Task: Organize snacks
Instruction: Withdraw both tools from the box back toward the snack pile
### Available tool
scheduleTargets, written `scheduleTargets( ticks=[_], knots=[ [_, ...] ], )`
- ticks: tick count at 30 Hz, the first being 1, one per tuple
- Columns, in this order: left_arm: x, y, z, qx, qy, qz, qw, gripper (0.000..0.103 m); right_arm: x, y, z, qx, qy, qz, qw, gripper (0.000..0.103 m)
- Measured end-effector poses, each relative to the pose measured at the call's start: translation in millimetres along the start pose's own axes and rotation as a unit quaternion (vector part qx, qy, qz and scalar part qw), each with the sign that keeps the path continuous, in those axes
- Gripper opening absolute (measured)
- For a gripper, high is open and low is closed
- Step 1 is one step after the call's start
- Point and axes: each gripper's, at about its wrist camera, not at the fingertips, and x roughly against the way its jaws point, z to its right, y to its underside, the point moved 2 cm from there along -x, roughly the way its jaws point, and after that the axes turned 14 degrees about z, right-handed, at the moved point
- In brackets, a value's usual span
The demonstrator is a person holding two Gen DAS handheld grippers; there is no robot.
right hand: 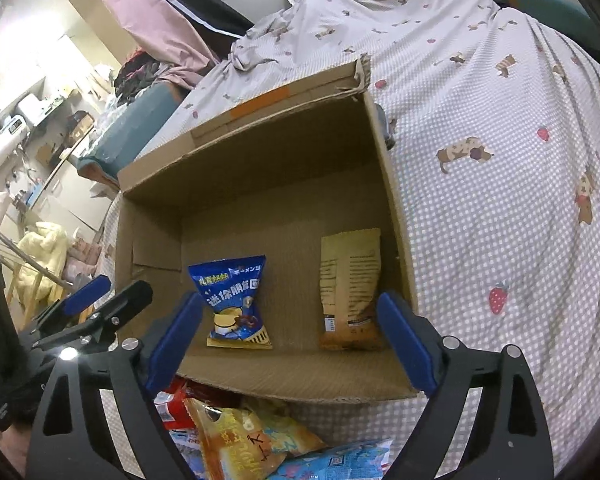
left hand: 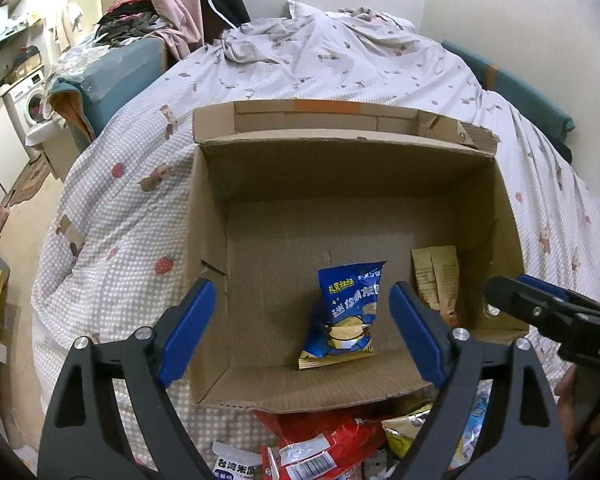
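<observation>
Cardboard box is set on a checked bedspread, flaps open. Two snacks are seen inside on the floor of it: blue packet approx in the middle, tan packet by the right wall, well apart. Left gripper is spread wide w/ nothing pinched, same for right gripper, both held over the box's near edge. Rest of the snack pile is left on the bed just in front of the box
</observation>
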Motion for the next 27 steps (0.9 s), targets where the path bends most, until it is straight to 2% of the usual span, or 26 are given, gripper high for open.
scheduleTargets(
  ticks=[12,19,27],
  knots=[
    [48.8,-3.8,-16.6,0.011,-0.006,0.025,0.9996,0.086,40.9,4.7,-2.3,-0.014,0.000,0.021,1.000,0.092],
    [78.7,14.0,-33.0,0.030,-0.011,0.022,0.9992,0.086,69.0,21.0,-8.1,-0.001,0.001,0.023,1.000,0.092],
    [104.6,30.1,-58.7,0.040,-0.033,0.016,0.9985,0.086,99.3,38.5,-2.4,-0.009,0.004,0.026,1.000,0.092]
  ],
)
